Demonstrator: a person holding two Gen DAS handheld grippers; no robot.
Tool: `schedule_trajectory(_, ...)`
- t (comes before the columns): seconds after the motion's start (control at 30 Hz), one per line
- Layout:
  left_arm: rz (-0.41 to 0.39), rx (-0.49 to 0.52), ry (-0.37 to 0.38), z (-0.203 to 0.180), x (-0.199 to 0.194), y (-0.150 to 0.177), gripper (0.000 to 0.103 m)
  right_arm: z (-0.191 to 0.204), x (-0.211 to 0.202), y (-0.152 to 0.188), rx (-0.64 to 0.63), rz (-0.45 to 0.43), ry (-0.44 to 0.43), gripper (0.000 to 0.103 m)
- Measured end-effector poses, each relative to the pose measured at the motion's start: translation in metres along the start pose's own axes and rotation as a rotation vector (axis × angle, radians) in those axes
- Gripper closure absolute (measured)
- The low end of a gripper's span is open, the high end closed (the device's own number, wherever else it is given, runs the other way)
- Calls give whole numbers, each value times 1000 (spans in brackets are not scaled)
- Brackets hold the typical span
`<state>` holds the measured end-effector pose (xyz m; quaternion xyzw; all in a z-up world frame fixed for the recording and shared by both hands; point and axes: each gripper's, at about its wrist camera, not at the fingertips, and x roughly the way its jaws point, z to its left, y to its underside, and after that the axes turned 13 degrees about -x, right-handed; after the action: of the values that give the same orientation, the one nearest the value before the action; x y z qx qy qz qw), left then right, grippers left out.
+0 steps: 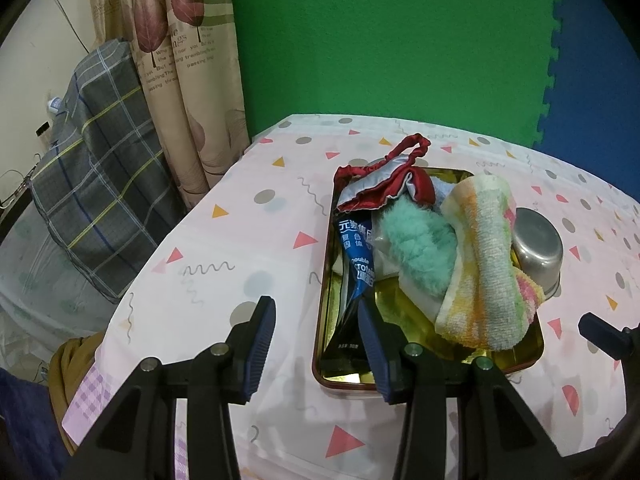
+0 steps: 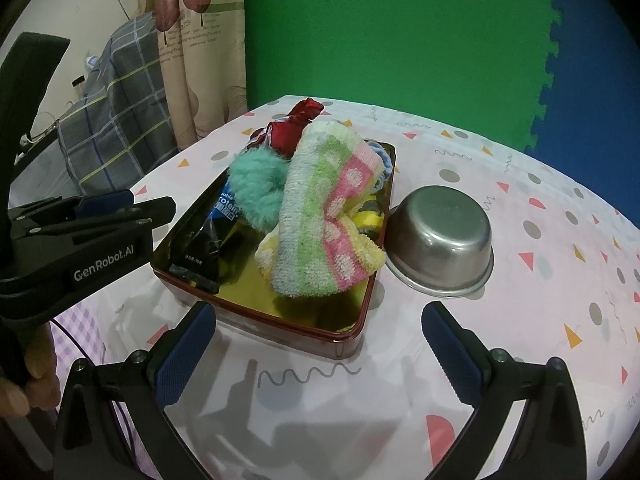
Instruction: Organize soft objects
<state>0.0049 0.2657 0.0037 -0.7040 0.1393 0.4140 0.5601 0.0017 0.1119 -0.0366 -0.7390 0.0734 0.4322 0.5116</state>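
Note:
A gold-lined tin tray (image 1: 404,376) (image 2: 304,320) with a dark red rim rests on the patterned tablecloth. In it lie a pastel striped towel (image 1: 486,256) (image 2: 320,216), a fluffy teal piece (image 1: 416,244) (image 2: 256,184), a red and silver satin cloth (image 1: 380,184) (image 2: 292,128) and a dark blue sachet (image 1: 354,256) (image 2: 208,236). My left gripper (image 1: 316,344) (image 2: 132,204) hangs open at the tray's near left corner, nothing between its fingers. Just in front of the tray's near edge, my right gripper (image 2: 320,356) stands wide open and empty.
An upturned steel bowl (image 2: 440,240) (image 1: 536,248) sits right of the tray. A green and blue foam wall (image 2: 400,40) backs the table. A leaf-print curtain (image 1: 180,72) and a plaid pillow (image 1: 92,168) lie beyond the left table edge. A hand (image 2: 24,384) grips the left tool.

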Motion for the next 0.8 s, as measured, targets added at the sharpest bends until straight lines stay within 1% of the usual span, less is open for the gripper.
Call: schedule_trajectory(0.8, -11, 2, 11, -3, -4, 3, 59, 4, 1, 2, -8, 0, 3, 1)
